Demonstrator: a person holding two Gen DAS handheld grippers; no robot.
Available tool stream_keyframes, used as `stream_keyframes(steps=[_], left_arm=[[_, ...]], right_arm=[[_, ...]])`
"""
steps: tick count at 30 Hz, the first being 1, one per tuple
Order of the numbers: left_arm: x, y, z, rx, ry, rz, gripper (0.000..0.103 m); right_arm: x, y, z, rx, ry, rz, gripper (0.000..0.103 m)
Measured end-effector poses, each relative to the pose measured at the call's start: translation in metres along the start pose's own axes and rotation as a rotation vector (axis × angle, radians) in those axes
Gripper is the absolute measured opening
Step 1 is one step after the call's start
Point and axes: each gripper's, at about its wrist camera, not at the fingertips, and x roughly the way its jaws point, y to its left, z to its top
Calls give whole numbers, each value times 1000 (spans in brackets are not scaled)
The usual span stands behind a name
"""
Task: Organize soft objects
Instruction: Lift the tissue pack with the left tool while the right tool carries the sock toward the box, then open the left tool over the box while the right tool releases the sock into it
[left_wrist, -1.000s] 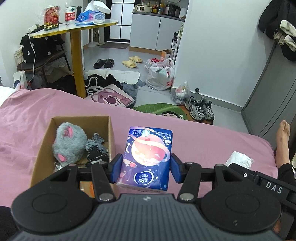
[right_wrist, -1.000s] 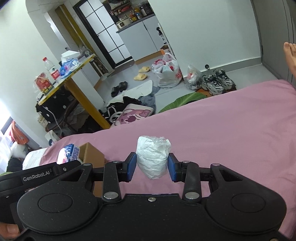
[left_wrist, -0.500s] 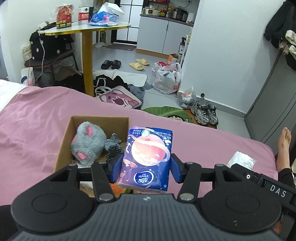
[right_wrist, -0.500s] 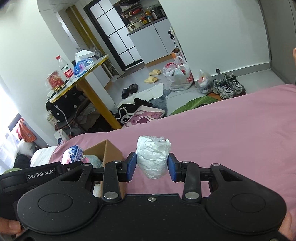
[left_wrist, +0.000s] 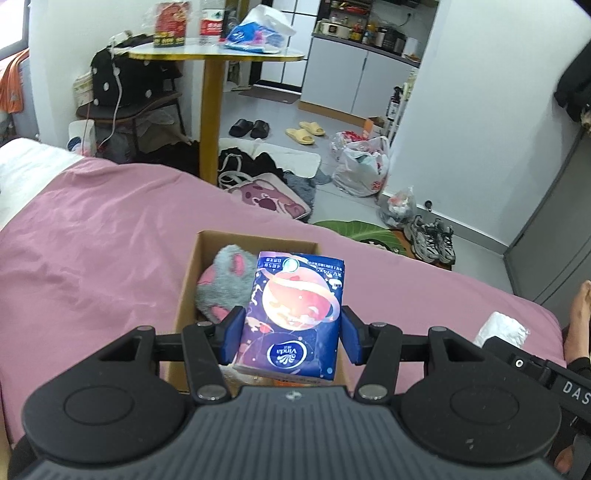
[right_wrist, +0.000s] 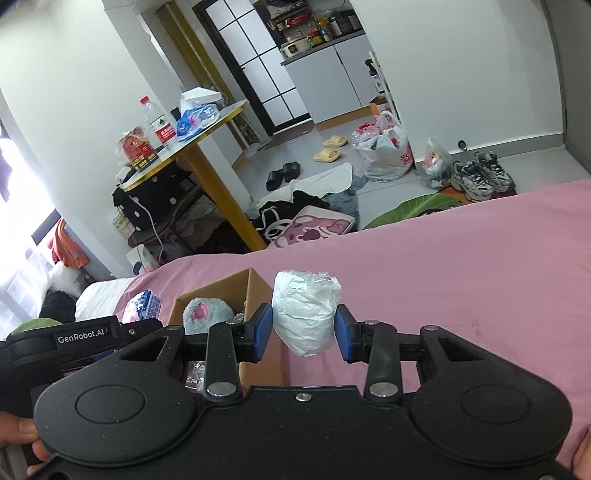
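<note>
My left gripper (left_wrist: 291, 338) is shut on a blue tissue pack (left_wrist: 295, 314) with a planet print, held over the open cardboard box (left_wrist: 188, 280) on the pink bed. A grey plush toy (left_wrist: 225, 284) with pink ears lies inside the box. In the right wrist view my right gripper (right_wrist: 304, 334) is shut on a white crumpled paper roll (right_wrist: 306, 312), held above the bed just right of the box (right_wrist: 255, 288). The plush (right_wrist: 205, 314) and the tissue pack (right_wrist: 142, 306) show at the left there. The white roll (left_wrist: 502, 328) appears at the right of the left wrist view.
The pink bedspread (left_wrist: 92, 251) spreads around the box. Beyond the bed edge the floor holds a yellow-legged table (left_wrist: 212, 110), bags, slippers and shoes (left_wrist: 432, 240). A person's bare foot (left_wrist: 580, 314) rests at the bed's right end.
The left gripper has carried the tissue pack leftward until it hangs over the box. The right gripper with the white roll has also moved toward the box, which now sits beside it.
</note>
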Motion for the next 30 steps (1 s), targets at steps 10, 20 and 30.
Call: stream_keyframes(steps=[10,20,30], left_arm=[[17,34,-4,-51,42,20,53],[37,58,-9,-99,89,12,53],[44,67,-6,-116,113,13,53]], right_arm=[[25,31,-8,-31,51,34,36],[51,64,-15,-60,104,64,36],[73,83,-20,-66,153,81,36]])
